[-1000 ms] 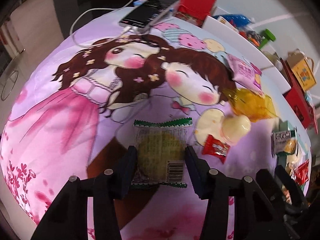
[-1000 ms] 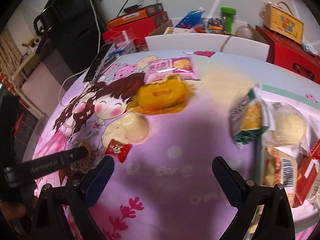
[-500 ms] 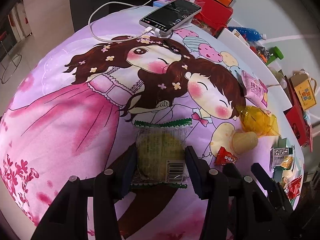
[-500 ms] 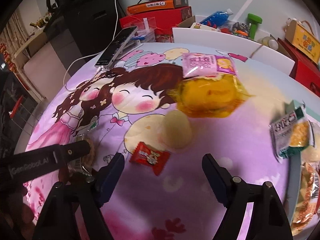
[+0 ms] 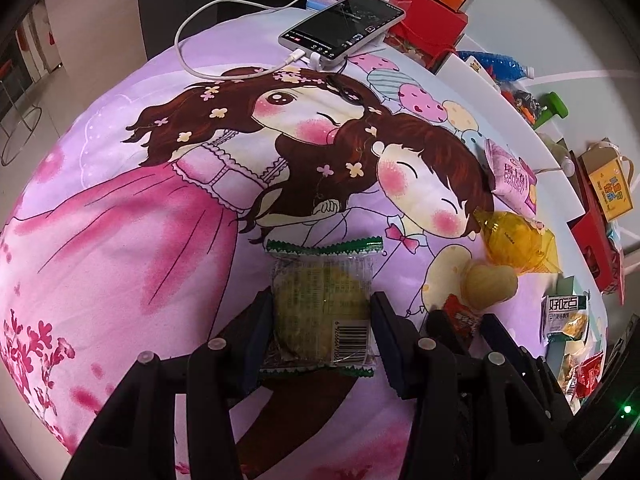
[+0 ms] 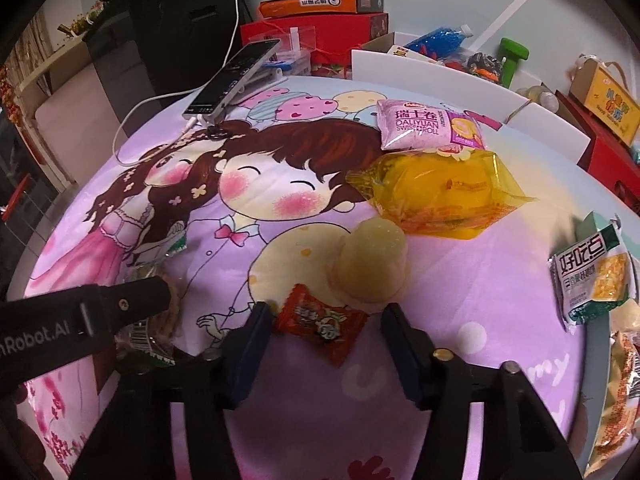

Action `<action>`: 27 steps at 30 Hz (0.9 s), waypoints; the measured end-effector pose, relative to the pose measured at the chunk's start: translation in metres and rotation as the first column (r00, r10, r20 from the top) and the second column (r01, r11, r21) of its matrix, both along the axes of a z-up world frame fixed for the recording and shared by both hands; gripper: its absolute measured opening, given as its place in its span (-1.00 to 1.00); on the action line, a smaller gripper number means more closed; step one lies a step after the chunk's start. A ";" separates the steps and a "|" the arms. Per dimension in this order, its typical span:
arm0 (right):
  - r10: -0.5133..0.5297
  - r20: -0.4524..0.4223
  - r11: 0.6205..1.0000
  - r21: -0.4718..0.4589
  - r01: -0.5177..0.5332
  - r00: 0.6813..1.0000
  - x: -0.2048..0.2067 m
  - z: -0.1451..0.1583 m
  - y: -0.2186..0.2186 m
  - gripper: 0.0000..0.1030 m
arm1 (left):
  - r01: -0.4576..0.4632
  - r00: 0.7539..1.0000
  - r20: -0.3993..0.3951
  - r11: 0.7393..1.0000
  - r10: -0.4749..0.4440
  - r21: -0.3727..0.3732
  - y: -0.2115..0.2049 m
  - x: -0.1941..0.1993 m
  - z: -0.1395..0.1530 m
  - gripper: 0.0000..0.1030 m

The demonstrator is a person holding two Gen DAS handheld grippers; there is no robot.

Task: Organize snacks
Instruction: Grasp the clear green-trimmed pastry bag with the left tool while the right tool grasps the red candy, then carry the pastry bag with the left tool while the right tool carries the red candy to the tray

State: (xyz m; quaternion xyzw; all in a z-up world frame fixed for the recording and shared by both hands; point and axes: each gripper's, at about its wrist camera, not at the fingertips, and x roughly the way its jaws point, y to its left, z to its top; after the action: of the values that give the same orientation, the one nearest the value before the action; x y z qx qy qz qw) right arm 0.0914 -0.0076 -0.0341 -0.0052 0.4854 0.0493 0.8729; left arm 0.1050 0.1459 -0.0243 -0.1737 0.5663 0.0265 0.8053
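Observation:
My left gripper (image 5: 320, 320) is shut on a clear green-edged cake packet (image 5: 322, 300), held over the pink cartoon cloth (image 5: 120, 220). My right gripper (image 6: 326, 330) is open, its fingers either side of a small red candy wrapper (image 6: 320, 326) that lies on the cloth. Just beyond it sits a pale jelly cup (image 6: 374, 268), then a yellow snack bag (image 6: 436, 196) and a pink Swiss roll packet (image 6: 428, 124). The left gripper and its packet show at the left edge of the right wrist view (image 6: 152, 304).
A phone (image 5: 344, 30) on a charging cable lies at the cloth's far edge, with red and orange boxes (image 6: 320, 12) behind. A green-white cracker packet (image 6: 592, 276) and several more snacks (image 6: 616, 392) lie at the right. A white board (image 6: 460, 76) borders the back.
My right gripper has moved left and forward, narrowing around the red candy wrapper. My left gripper, still holding the cake packet, has shifted back and left over the cloth.

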 end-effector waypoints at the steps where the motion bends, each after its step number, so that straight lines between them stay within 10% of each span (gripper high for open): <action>1: -0.003 0.001 1.000 -0.002 0.003 1.000 0.000 0.000 -0.001 0.05 | 0.001 1.000 -0.001 1.000 -0.001 0.002 0.000 0.000 0.000 0.00; 27: -0.027 0.030 0.999 0.024 0.027 0.999 -0.018 0.026 -0.019 -0.23 | 0.038 0.997 0.058 0.999 -0.040 0.037 -0.011 -0.004 0.020 0.00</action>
State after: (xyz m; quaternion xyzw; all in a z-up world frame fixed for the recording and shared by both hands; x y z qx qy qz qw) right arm 0.0730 -0.0270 -0.0083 0.0108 0.4714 0.0430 0.8808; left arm 0.1012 0.1353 -0.0039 -0.1489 0.5449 0.0158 0.8250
